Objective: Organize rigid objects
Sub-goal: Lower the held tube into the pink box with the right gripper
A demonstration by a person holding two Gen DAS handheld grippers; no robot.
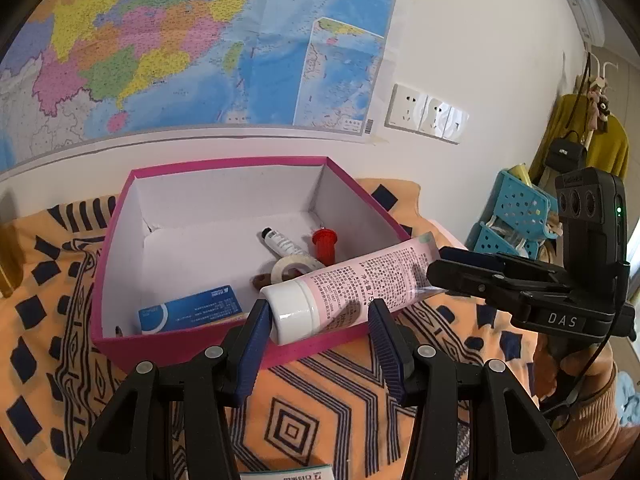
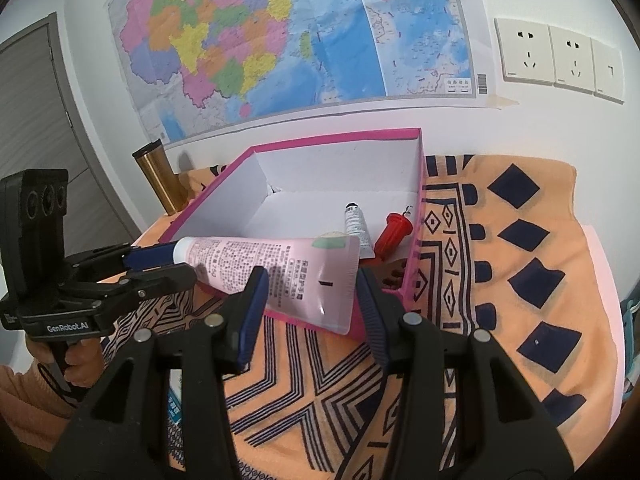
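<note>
Through the left wrist camera, the left tool (image 1: 318,307) was clenched on the capped end of the pink tube (image 1: 360,280). The white cap sat against one pad and the tube's body ran slantwise past the other. The tube reached away to the right of this tool, where the right tool (image 1: 437,265) pinched its flat tail from the side. Just ahead of the left tool's tips and below the tube stood the near wall of the pink box (image 1: 180,344), so the tube hung across that wall and partly over the inside. Deeper in the box, ahead of the tool, lay a small white tube (image 1: 280,242), a red piece (image 1: 325,246), a tape roll (image 1: 294,268) and a blue carton (image 1: 192,312). Under the tool spread the patterned cloth (image 1: 320,400) on the desk.

Through the right wrist camera, the crimped tail of the tube filled the gap between the right tool's pads, apparently gripped. The tube stretched off to the left of this tool into the left tool's closed tips. The box's corner lay directly beyond.

By my reading, the step in hand was carrying the tube into the box with two tools. The next move called for shifting it forward past the wall, lowering it onto the free floor left of the small items, then releasing both ends together so it did not tip onto the rim
</note>
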